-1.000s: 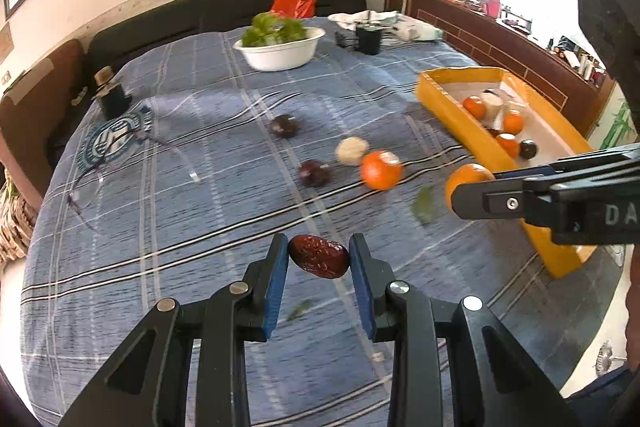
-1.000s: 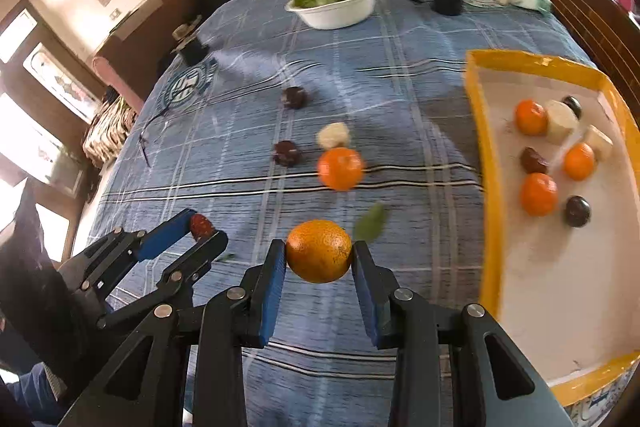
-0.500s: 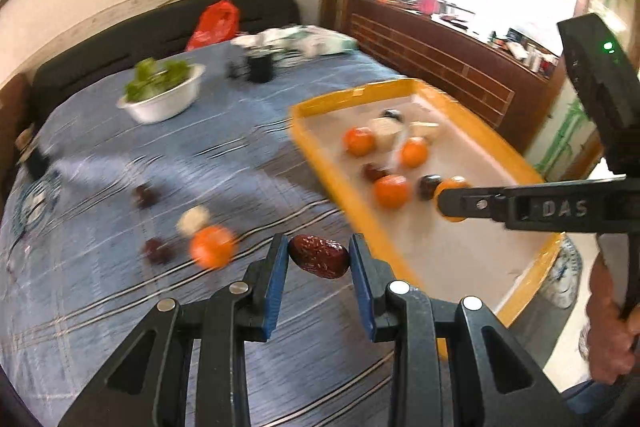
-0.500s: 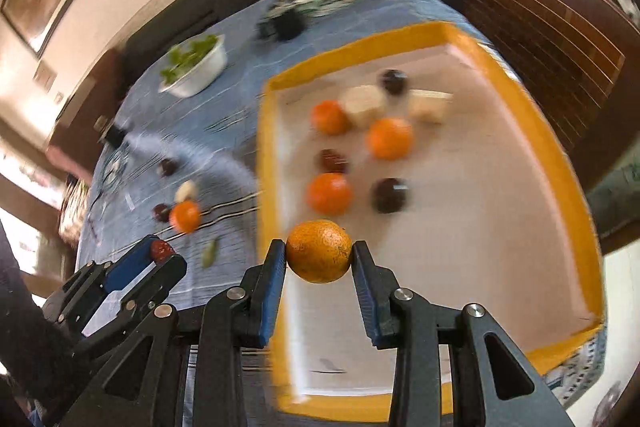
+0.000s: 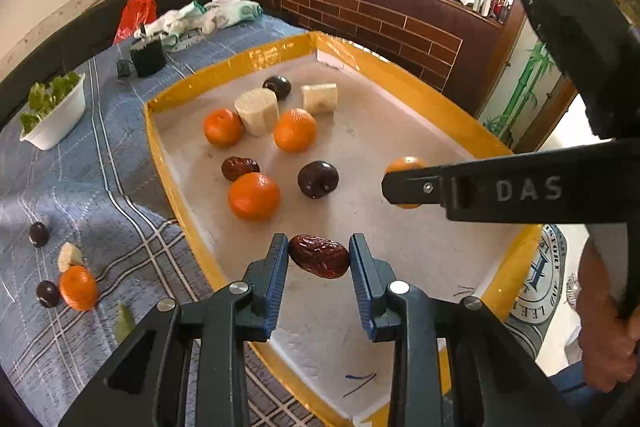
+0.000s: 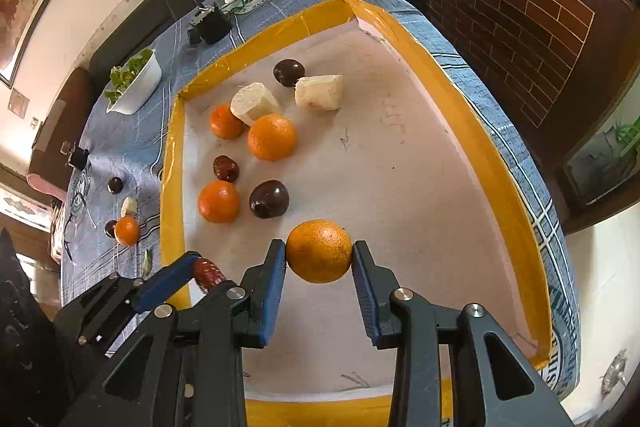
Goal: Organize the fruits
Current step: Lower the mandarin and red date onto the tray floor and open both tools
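Fruits [image 5: 253, 195] lie in yellow tray [image 5: 416, 87].

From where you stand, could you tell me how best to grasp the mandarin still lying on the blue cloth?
Probably from above, fingers across the mandarin's round middle, set on its near and far sides: a dark plum touches its left, and a pale banana piece sits just behind it.

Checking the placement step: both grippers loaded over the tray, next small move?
Probably lower both and release. The left gripper holds a red date, the right gripper an orange, both above bare floor of the yellow tray.
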### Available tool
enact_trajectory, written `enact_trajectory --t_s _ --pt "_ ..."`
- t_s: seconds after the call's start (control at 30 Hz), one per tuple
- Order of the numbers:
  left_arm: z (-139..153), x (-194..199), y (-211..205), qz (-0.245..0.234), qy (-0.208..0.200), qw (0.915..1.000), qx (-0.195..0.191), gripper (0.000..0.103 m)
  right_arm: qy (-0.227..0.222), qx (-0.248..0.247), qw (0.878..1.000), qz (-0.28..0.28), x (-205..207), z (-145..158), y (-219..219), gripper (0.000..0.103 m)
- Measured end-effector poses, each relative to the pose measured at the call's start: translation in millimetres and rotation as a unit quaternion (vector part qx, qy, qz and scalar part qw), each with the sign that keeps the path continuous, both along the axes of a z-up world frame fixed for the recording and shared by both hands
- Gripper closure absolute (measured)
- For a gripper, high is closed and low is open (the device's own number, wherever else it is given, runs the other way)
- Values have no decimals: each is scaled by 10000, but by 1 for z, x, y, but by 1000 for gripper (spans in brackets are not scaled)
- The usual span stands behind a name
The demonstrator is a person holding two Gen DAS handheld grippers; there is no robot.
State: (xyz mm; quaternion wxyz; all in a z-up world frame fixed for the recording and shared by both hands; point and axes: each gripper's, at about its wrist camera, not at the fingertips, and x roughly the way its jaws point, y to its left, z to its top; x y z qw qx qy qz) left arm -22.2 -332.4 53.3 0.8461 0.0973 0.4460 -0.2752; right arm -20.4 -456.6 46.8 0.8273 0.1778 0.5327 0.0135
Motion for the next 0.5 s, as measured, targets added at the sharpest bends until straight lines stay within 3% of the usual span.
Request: enact_trajectory --t_s 0.5 --pt "-16 12 -7 16 124 9998 143 73 148 -9 9994 302 23 -14 11 66"
